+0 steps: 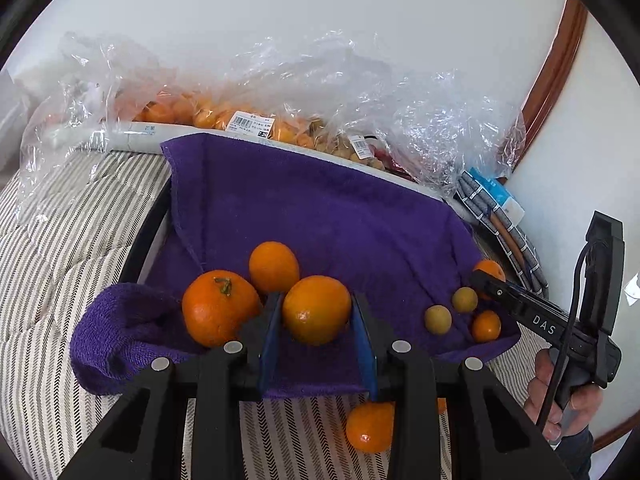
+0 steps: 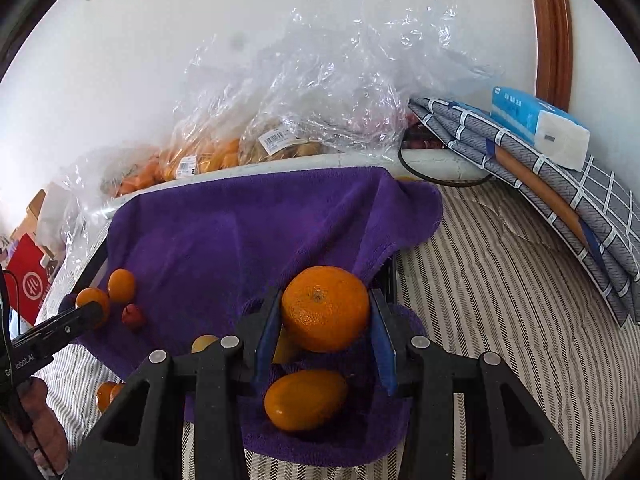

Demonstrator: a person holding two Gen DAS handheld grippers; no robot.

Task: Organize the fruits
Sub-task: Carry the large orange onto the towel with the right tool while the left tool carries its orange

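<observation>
A purple towel (image 1: 312, 208) lies over a tray and holds loose fruit. My left gripper (image 1: 316, 312) is shut on an orange (image 1: 316, 308) just above the towel, beside a stemmed orange (image 1: 218, 306) and another orange (image 1: 274, 266). My right gripper (image 2: 324, 312) is shut on an orange (image 2: 325, 308) at the towel's (image 2: 240, 232) right side, with a smaller orange (image 2: 306, 399) lying below it. In the left wrist view the right gripper (image 1: 486, 280) reaches in near two small yellow-green fruits (image 1: 438, 319) and a small orange (image 1: 485, 326).
Clear plastic bags of fruit (image 1: 248, 120) lie along the wall behind the tray. A folded checked cloth (image 2: 560, 184) and a tissue pack (image 2: 540, 128) sit at the right. Oranges (image 1: 370, 426) lie on the striped bedding (image 1: 60, 240) in front of the towel.
</observation>
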